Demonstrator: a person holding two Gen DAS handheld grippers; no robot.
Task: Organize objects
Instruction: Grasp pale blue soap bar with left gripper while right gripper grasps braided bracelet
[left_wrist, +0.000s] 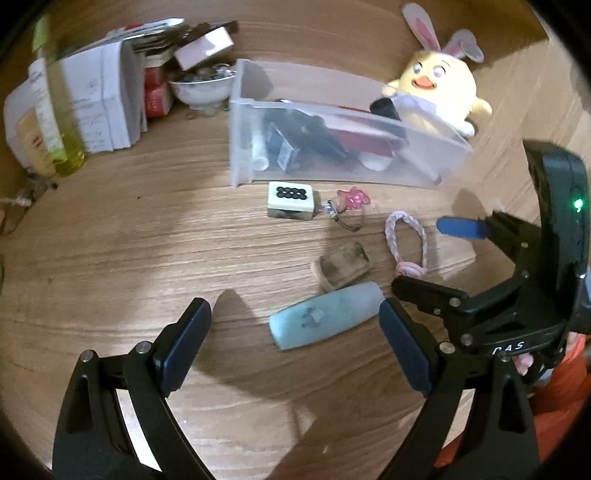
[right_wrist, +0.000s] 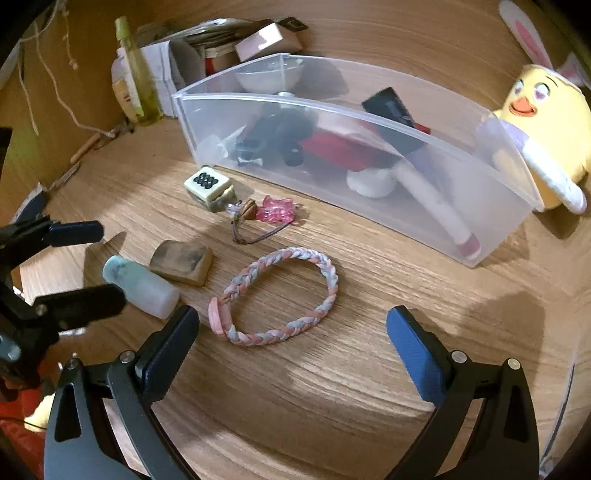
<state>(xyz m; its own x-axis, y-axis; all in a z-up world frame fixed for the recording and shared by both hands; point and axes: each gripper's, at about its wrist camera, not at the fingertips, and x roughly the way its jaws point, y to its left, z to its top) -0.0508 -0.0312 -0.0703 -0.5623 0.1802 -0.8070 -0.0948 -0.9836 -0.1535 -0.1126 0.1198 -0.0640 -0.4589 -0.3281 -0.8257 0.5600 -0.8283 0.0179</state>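
Note:
My left gripper (left_wrist: 295, 325) is open just above the wooden table, with a pale blue bottle (left_wrist: 325, 319) lying between its fingers, nearer the right one. My right gripper (right_wrist: 291, 325) is open over a braided pink and blue bracelet (right_wrist: 277, 295) that lies flat on the table. The bottle (right_wrist: 140, 286), a brown block (right_wrist: 181, 262), a mahjong-tile keychain (right_wrist: 208, 184) and a pink charm (right_wrist: 277, 210) lie left of and behind the bracelet. A clear plastic bin (right_wrist: 517, 192) behind them holds several dark, red and white items. The right gripper (left_wrist: 424, 258) also shows in the left wrist view.
A yellow plush chick with bunny ears (left_wrist: 436, 92) sits against the bin's right end. At the back left stand papers and boxes (left_wrist: 103, 96), a white bowl (left_wrist: 203, 90) and a yellow-green bottle (left_wrist: 62, 110). The bin (left_wrist: 240, 155) stands right behind the loose items.

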